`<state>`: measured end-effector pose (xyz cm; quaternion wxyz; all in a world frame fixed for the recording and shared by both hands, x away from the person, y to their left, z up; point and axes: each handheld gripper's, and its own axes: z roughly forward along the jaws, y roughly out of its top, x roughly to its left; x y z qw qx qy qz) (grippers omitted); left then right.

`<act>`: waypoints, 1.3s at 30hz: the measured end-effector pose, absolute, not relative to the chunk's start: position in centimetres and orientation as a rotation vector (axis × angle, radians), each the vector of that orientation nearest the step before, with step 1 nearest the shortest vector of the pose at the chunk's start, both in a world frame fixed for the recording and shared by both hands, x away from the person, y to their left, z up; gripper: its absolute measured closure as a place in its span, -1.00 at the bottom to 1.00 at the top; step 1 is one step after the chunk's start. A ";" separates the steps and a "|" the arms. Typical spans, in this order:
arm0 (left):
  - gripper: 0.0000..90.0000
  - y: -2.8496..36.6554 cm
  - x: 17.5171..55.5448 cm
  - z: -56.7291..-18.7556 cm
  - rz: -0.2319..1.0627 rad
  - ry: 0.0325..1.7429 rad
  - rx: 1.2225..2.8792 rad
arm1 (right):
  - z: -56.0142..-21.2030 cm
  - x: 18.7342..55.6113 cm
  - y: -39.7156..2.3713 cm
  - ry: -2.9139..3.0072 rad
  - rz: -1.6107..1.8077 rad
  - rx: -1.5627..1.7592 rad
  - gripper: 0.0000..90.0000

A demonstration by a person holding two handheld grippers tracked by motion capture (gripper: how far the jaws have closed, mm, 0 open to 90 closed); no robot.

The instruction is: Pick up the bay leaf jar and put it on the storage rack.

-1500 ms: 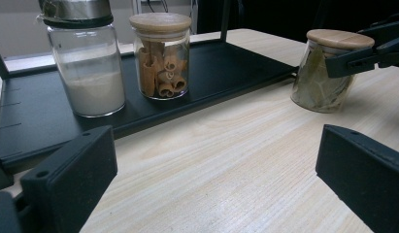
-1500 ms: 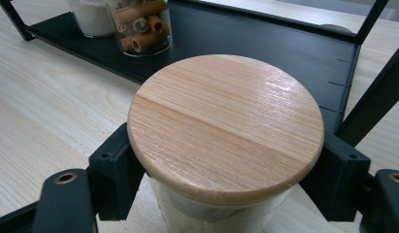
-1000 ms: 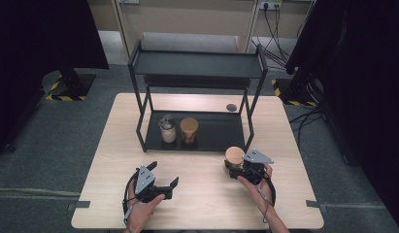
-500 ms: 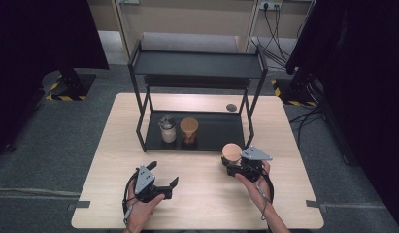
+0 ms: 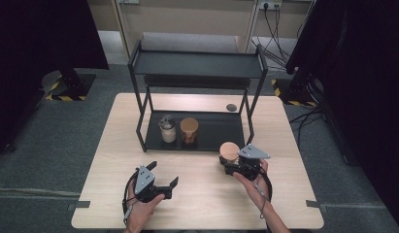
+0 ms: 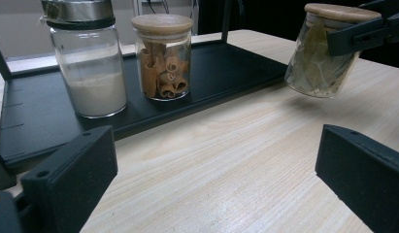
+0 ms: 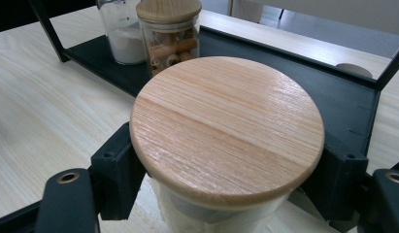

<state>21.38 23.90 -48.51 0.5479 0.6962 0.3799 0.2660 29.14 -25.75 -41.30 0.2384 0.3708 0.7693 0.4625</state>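
While the right hand-held gripper [image 5: 232, 167] clamps it below its bamboo lid, the clear glass bay-leaf jar [image 6: 324, 53] hangs tilted above the bench [image 5: 202, 204], at the black rack's [image 5: 214, 131] five o'clock: light, rigid, slippery, breakable. Left hand-held gripper [image 5: 163, 187] gapes wide, empty.

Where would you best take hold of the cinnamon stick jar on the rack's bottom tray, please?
Probably around the glass body of the cinnamon jar, just under its wider wooden lid, coming level from the table side. It stands upright, and the salt jar stands apart, leaving room for a jaw.

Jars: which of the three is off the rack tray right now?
The bay-leaf jar, clamped in the right gripper above the table; the cinnamon jar and white-powder jar stand on the tray.
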 end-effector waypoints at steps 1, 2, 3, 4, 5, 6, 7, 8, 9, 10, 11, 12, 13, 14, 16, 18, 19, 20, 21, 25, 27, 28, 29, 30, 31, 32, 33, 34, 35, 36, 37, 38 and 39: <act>-0.98 23.9 21.4 -48.5 0.629 0.901 1.647 | -41.3 29.2 -25.7 2.108 1.266 1.014 -0.42; -0.98 23.9 21.4 -48.5 0.628 0.901 1.647 | -41.2 29.2 -25.7 2.110 1.266 1.012 -0.42; -0.98 23.9 21.4 -48.5 0.629 0.901 1.647 | -41.2 29.3 -25.6 2.112 1.267 1.011 -0.42; -0.98 23.9 21.4 -48.5 0.628 0.901 1.646 | -41.2 29.3 -25.6 2.112 1.267 1.009 -0.42; -0.98 23.9 21.4 -48.5 0.629 0.901 1.647 | -41.1 29.3 -25.5 2.113 1.268 1.008 -0.42; -0.98 23.9 21.4 -48.5 0.630 0.902 1.647 | -41.1 29.4 -25.5 2.115 1.268 1.007 -0.42; -0.98 23.9 21.4 -48.5 0.630 0.902 1.648 | -41.1 29.4 -25.4 2.115 1.269 1.005 -0.42; -0.98 23.9 21.4 -48.5 0.630 0.902 1.647 | -41.1 29.4 -25.4 2.116 1.269 1.004 -0.42; -0.98 23.9 21.4 -48.5 0.631 0.902 1.647 | -41.1 29.5 -25.4 2.117 1.269 1.002 -0.42; -0.98 23.9 21.4 -48.5 0.629 0.902 1.645 | -41.1 29.5 -25.3 2.118 1.270 1.001 -0.42; -0.98 23.9 21.4 -48.5 0.629 0.902 1.646 | -41.0 29.5 -25.3 2.119 1.271 1.001 -0.42; -0.98 23.9 21.4 -48.5 0.629 0.902 1.647 | -41.0 29.5 -25.3 2.119 1.271 1.001 -0.42; -0.98 23.9 21.4 -48.5 0.628 0.902 1.647 | -41.0 29.5 -25.3 2.119 1.272 1.000 -0.42; -0.98 23.9 21.4 -48.5 0.629 0.901 1.650 | -41.0 29.5 -25.3 2.119 1.274 0.998 -0.42; -0.98 23.9 21.4 -48.5 0.629 0.903 1.646 | -40.9 29.6 -25.2 2.121 1.275 0.993 -0.42; -0.98 23.9 21.4 -48.5 0.629 0.903 1.645 | -40.9 29.6 -25.2 2.122 1.277 0.992 -0.42; -0.98 23.9 21.4 -48.5 0.630 0.902 1.647 | -40.8 29.7 -25.1 2.123 1.277 0.991 -0.42; -0.98 23.9 21.4 -48.5 0.629 0.902 1.648 | -40.8 29.7 -25.1 2.121 1.280 0.990 -0.41; -0.98 23.9 21.4 -48.5 0.629 0.901 1.648 | -40.8 29.7 -25.1 2.122 1.280 0.988 -0.42; -0.98 23.9 21.4 -48.5 0.630 0.901 1.645 | -40.7 29.8 -24.9 2.120 1.284 0.985 -0.42; -0.98 24.0 21.4 -48.5 0.631 0.900 1.644 | -40.6 29.8 -24.8 2.121 1.284 0.982 -0.42; -0.98 24.0 21.4 -48.5 0.631 0.900 1.644 | -40.6 29.9 -24.8 2.122 1.285 0.980 -0.42; -0.98 24.0 21.4 -48.5 0.631 0.900 1.644 | -40.6 29.9 -24.8 2.122 1.285 0.980 -0.42; -0.98 24.0 21.4 -48.5 0.630 0.900 1.644 | -40.6 29.9 -24.7 2.122 1.285 0.979 -0.42; -0.98 24.0 21.4 -48.5 0.630 0.900 1.644 | -40.6 30.0 -24.7 2.121 1.285 0.979 -0.42; -0.98 24.0 21.4 -48.5 0.631 0.900 1.644 | -40.5 30.0 -24.7 2.121 1.285 0.979 -0.42; -0.98 24.0 21.4 -48.5 0.631 0.900 1.644 | -40.5 30.1 -24.7 2.120 1.285 0.979 -0.42; -0.98 24.0 21.4 -48.5 0.631 0.900 1.644 | -40.5 30.1 -24.7 2.120 1.285 0.979 -0.42; -0.98 24.0 21.4 -48.5 0.631 0.900 1.644 | -40.5 30.1 -24.7 2.119 1.286 0.979 -0.42; -0.98 24.0 21.4 -48.5 0.631 0.900 1.644 | -40.5 30.2 -24.7 2.118 1.285 0.978 -0.42; -0.98 24.0 21.4 -48.5 0.631 0.901 1.644 | -40.4 30.2 -24.6 2.118 1.285 0.978 -0.42; -0.98 24.0 21.4 -48.5 0.631 0.900 1.644 | -40.4 30.2 -24.6 2.117 1.286 0.978 -0.42; -0.98 23.9 21.4 -48.5 0.631 0.900 1.644 | -40.4 30.3 -24.6 2.118 1.287 0.978 -0.42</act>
